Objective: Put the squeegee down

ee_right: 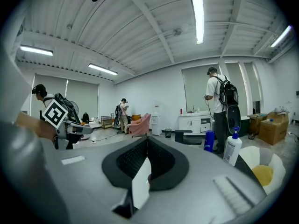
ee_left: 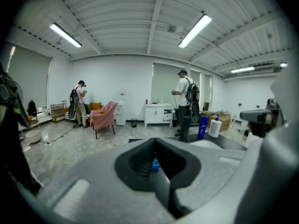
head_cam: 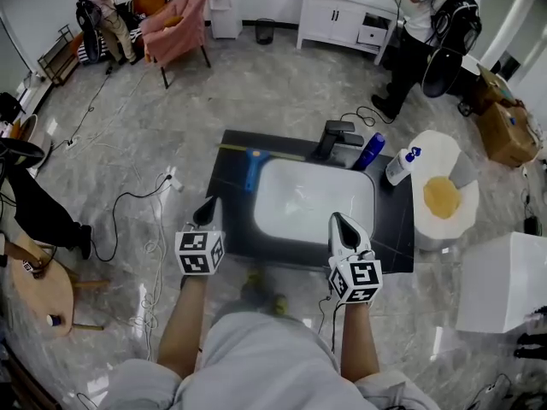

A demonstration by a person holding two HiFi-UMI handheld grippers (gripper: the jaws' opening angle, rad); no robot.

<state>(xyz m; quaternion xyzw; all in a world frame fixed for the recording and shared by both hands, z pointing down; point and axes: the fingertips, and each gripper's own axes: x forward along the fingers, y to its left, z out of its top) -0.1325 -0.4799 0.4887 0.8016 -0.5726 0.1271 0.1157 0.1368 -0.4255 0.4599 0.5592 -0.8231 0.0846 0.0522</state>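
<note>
With the squeegee lying flat on the counter just ahead of the left gripper, whose jaws, like the right gripper, are pressed together and empty, treat placement as complete and retract clear of its handle.

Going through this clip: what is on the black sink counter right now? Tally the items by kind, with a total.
Squeegee: 1
Bottles: 2 (blue bottle, white bottle)
Faucet: 1
Total: 4
</note>
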